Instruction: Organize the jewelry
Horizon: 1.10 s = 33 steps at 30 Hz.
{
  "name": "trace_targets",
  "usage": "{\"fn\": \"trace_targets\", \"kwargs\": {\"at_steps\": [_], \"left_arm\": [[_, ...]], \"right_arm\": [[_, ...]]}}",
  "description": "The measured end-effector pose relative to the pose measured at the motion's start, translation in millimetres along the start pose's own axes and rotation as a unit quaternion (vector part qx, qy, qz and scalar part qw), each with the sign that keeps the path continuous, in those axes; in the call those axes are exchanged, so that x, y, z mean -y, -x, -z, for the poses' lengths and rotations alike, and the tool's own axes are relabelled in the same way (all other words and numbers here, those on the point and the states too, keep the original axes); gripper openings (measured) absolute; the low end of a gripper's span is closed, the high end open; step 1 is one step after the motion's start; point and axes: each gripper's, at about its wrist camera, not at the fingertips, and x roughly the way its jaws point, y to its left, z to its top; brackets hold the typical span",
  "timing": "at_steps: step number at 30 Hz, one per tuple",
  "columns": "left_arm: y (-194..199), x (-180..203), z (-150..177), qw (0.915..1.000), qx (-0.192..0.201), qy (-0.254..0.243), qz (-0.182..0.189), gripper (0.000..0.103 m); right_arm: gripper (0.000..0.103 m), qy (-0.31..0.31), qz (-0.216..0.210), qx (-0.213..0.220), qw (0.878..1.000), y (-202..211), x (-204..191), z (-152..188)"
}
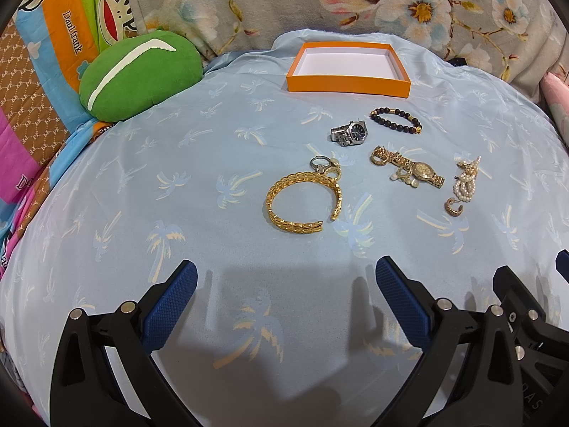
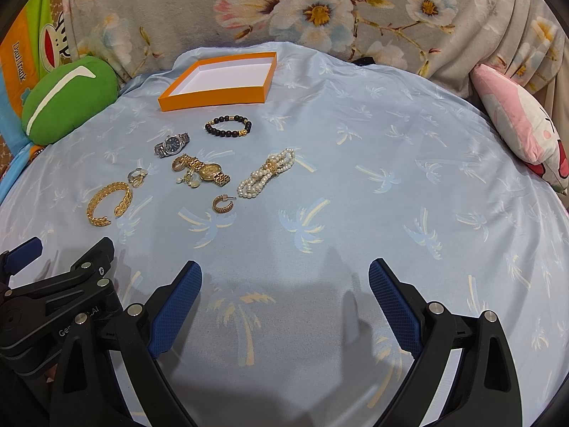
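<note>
Both grippers sit nearest cam, at the near edge of the pale blue palm-print bedspread. Left gripper has jaws spread wide, nothing between the blue pads; right gripper same, spread and empty. Neither touches any jewelry.

Progress, my read: zero. Shallow orange cardboard box w/ white inside sits near the far edge of the spread, interior bare as far as I can see. All pcs are outside it, lying between box and grippers:
- gold leaf-pattern open cuff bangle, closest to left gripper
- small cluster of silver/gold rings, touching the cuff's far side
- silver steel watch w/ dark dial
- dark bead bracelet w/ gold spacers, closest pc to the box
- gold link watch w/ a few small earrings lying against it, count unclear
- knotted white pearl strand bracelet
- ribbed gold hoop earring, just beside the pearls on the near side

Left to do: everything. Cuff looks like the easy first grab for left; pearls or hoop for right. Small earrings on soft fabric will prob be fiddly.
</note>
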Motion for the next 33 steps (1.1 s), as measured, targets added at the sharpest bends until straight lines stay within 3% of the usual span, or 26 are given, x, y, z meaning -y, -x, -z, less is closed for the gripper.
{"fn": "trace_targets", "kwargs": {"at_steps": [11,19,28,33], "left_arm": [[-3,-20,-1,0.9994,-0.004,0.034,0.004,0.098],[-12,-29,-17,0.9998,0.018,0.004,-0.004,0.098],[-28,-47,-22,0.9982,-0.012,0.05,0.031,0.098],[-33,-52,-20,0.9965,-0.024,0.068,0.043,0.098]], "right_arm": [[0.093,-0.022,-0.025,-0.021,0.999,-11,13,0],[0.092,-0.069,-0.046,-0.014,0.997,-37,31,-39],[0.054,-0.088,-0.081,-0.04,0.992,-79,16,-64],[0.041,-0.076,-0.072,-0.041,0.994,-90,8,-73]]}}
